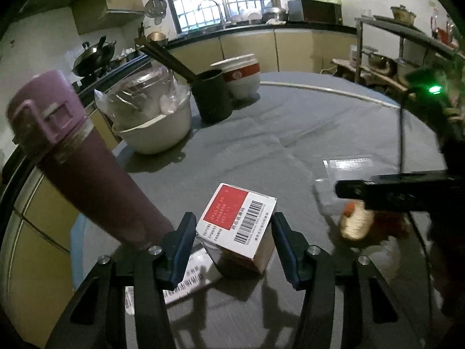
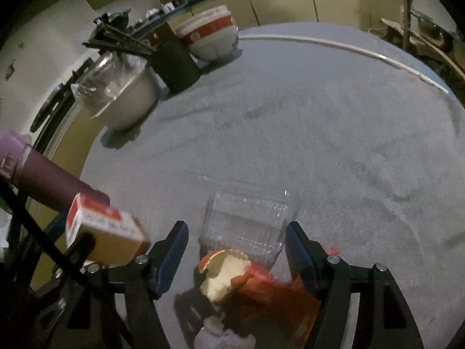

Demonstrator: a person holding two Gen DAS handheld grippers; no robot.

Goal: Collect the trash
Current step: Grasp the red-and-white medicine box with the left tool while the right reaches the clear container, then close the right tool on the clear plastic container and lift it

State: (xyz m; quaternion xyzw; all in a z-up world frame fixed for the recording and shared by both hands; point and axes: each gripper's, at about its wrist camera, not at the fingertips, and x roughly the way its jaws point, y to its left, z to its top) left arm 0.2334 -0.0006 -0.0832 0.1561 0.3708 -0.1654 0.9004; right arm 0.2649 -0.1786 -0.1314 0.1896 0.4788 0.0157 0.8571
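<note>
A: Where do we stand with our left gripper (image 1: 232, 244)?

B: We have it angled down over the grey counter (image 1: 290, 133), with the small carton (image 1: 237, 226) between its jaws. The carton stands tilted, red panel and barcode facing up, and the blue pads flank it closely. The right pad looks to be at its edge, but there is a sliver of gap on the left, so we read the jaws as released rather than clenched on it.

A: And what lies under it?

B: A flat printed wrapper (image 1: 186, 282) with a barcode, partly beneath the carton and our left finger. The purple flask (image 1: 87, 174) stands just to the left.

A: Our right gripper (image 2: 237, 258)?

B: Its jaws are spread wide, gripping nothing. Between them we see the clear plastic cup (image 2: 247, 221) lying on the counter, with a piece of orange peel (image 2: 223, 273) at its mouth and a crumpled orange wrapper (image 2: 276, 296) beside that. A wad of white tissue (image 2: 221, 334) sits nearer to us.

A: The far side?

B: A white bowl (image 1: 157, 128) stuffed with clear plastic, a dark holder (image 1: 213, 96) with chopsticks, and a red-and-white pot (image 1: 241, 78), all well apart from the trash.
</note>
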